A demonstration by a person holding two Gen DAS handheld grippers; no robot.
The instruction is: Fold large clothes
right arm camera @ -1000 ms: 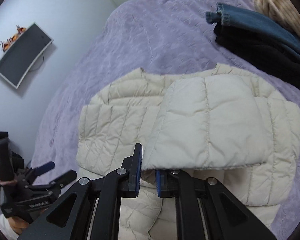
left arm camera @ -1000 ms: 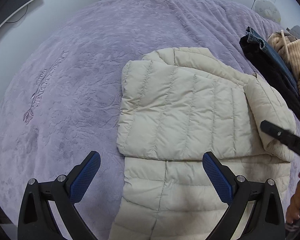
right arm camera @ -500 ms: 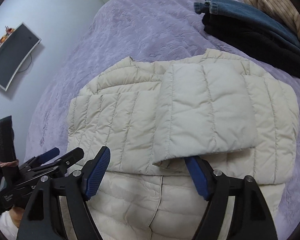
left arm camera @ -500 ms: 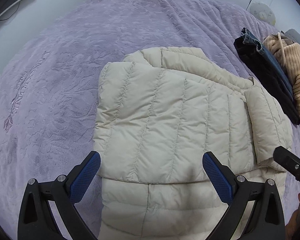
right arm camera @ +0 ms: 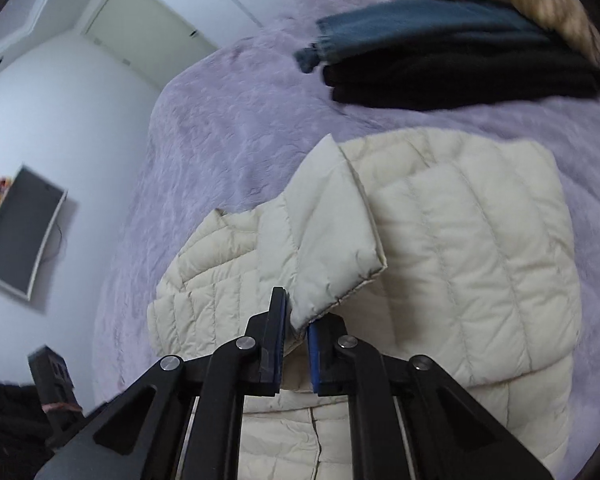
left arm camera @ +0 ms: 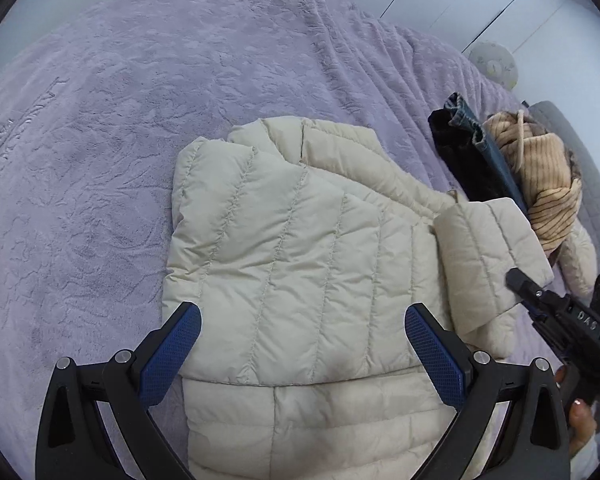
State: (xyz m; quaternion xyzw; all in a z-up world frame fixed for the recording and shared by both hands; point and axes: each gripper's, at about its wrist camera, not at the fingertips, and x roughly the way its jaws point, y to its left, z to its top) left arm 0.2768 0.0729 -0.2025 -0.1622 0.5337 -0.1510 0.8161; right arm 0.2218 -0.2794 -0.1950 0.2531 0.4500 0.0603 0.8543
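Since half a second ago the right gripper [right arm camera: 296, 336] has closed on the sleeve [right arm camera: 332, 248] cuff and raised it off the jacket [left arm camera: 292, 264]. Sleeve's long axis runs away from the pinch, toward the collar. Left gripper [left arm camera: 300, 352] is held wide open, empty, over the jacket's hem-side fold edge

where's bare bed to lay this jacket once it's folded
Bare purple bedspread lies left of and beyond the cream jacket. Right of it is crowded: black garment, jeans and tan sweater stacked close, and the right gripper pinches a sleeve.
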